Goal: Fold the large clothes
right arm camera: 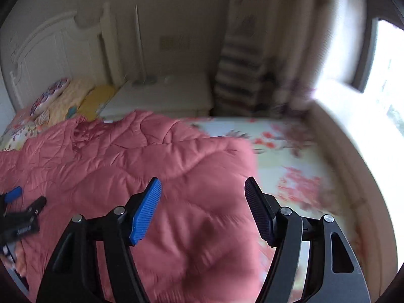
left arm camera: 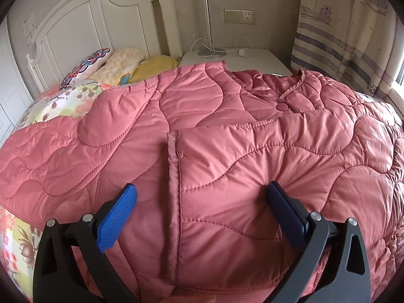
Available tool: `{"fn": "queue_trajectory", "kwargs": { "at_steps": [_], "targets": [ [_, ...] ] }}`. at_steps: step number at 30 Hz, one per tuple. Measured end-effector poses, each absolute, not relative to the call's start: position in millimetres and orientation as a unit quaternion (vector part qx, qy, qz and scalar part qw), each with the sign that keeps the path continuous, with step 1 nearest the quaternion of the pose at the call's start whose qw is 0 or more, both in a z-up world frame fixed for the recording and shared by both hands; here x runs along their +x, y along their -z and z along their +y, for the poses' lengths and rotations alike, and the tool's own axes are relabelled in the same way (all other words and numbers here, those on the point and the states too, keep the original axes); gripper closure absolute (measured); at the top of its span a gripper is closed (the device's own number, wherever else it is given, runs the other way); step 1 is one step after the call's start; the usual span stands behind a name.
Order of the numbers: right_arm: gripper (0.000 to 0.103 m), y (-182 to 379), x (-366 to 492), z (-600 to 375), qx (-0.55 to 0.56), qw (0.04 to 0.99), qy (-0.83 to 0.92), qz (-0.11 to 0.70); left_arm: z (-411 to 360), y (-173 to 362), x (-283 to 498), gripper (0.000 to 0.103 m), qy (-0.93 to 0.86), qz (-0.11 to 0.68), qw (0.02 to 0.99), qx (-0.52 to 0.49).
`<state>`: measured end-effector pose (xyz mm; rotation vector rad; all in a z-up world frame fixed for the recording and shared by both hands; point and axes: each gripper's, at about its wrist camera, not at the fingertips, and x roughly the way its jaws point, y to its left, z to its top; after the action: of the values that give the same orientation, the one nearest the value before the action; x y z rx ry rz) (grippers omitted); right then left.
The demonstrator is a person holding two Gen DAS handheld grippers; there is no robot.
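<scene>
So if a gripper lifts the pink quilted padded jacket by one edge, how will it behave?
The pink quilted padded jacket will probably droop, since it lies in soft wrinkles. Its puffy padding suggests it is light. The shiny fabric may slip between the pads.

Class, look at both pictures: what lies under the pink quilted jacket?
The pink quilted jacket lies on a floral bedsheet, which shows beside it on both sides. What is beneath the jacket's middle is covered, so nothing more can be told.

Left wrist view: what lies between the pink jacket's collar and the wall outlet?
The white nightstand, carrying a lamp base and a white charger with cable, fills that stretch between the pink jacket and the outlet.
</scene>
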<state>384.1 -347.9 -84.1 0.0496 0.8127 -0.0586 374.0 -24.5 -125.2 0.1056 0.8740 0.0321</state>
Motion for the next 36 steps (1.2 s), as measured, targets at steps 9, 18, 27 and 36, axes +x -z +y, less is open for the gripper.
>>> {"fn": "queue_trajectory", "kwargs": {
  "at_steps": [9,18,27,36],
  "targets": [
    [0.03,72,416,-366,0.07,0.907,0.03,0.414,-21,128,376,0.002,-0.013,0.431,0.901,0.041],
    [0.02,81,405,-346,0.034,0.9,0.076,0.427,-10,132,382,0.002,0.009,0.447,0.895,0.001],
    [0.007,125,344,-278,-0.046,0.896,0.024,0.44,72,93,333,0.009,0.072,0.366,0.915,-0.154],
    [0.005,123,344,-277,-0.042,0.9,0.025,0.433,318,128,246,0.036,-0.06,0.27,0.82,-0.502]
  ]
}}
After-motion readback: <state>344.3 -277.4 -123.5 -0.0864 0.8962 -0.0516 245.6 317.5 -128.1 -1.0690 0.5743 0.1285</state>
